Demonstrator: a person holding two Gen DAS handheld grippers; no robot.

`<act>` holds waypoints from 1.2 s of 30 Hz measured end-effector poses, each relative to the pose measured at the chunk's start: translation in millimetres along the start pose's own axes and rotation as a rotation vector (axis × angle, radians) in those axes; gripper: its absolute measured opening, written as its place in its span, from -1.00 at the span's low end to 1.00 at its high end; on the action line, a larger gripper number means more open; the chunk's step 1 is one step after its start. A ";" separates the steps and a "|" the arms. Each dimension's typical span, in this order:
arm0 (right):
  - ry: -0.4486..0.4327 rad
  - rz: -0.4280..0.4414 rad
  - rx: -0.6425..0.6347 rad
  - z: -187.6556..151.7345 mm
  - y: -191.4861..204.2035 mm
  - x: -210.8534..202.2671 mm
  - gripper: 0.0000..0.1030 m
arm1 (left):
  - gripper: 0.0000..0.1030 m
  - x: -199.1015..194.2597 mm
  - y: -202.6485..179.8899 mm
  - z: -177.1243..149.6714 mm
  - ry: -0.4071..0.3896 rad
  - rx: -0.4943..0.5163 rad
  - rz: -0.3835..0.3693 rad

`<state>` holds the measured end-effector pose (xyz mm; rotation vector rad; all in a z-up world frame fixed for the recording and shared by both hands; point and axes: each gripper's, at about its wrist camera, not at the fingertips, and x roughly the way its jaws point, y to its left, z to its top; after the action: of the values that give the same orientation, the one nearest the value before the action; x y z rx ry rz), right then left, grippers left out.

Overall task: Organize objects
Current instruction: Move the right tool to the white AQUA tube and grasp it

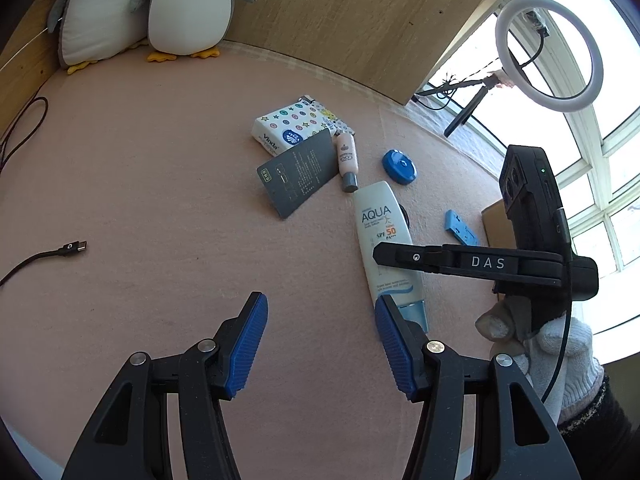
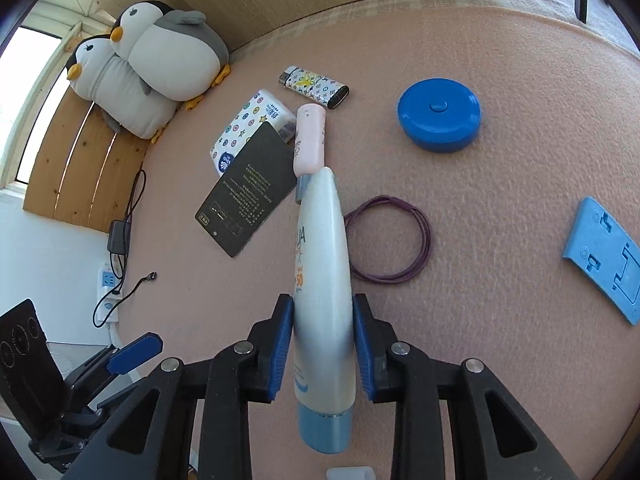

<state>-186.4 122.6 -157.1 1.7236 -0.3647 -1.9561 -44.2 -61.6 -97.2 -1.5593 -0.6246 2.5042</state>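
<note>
Your right gripper (image 2: 323, 344) clamped the sunscreen tube (image 2: 322, 280) near its cap | tube over the pink tabletop (image 2: 500, 200), tip by the pink tube (image 2: 309, 140) | left gripper (image 1: 320, 344) gaped, holding nothing

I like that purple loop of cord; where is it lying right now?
In the right wrist view the purple cord loop lies flat on the pink mat, just right of the sunscreen tube held by the right gripper, below the blue round case.
</note>
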 end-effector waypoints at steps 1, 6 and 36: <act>0.007 0.012 -0.004 -4.2 3.9 1.2 -0.50 | 0.16 -1.5 1.8 -1.1 0.000 -0.003 0.002; 0.050 0.084 -0.005 -26.0 21.0 11.7 -0.50 | 0.16 -8.9 10.7 -7.6 0.003 -0.010 0.015; 0.078 -0.030 -0.123 -50.6 25.6 5.6 0.01 | -0.09 58.3 -31.5 -37.9 0.182 0.036 -0.131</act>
<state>-132.3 104.6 -156.8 1.7296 -0.1882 -1.8847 -41.1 -4.0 -147.2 -1.6517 -0.6303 2.2366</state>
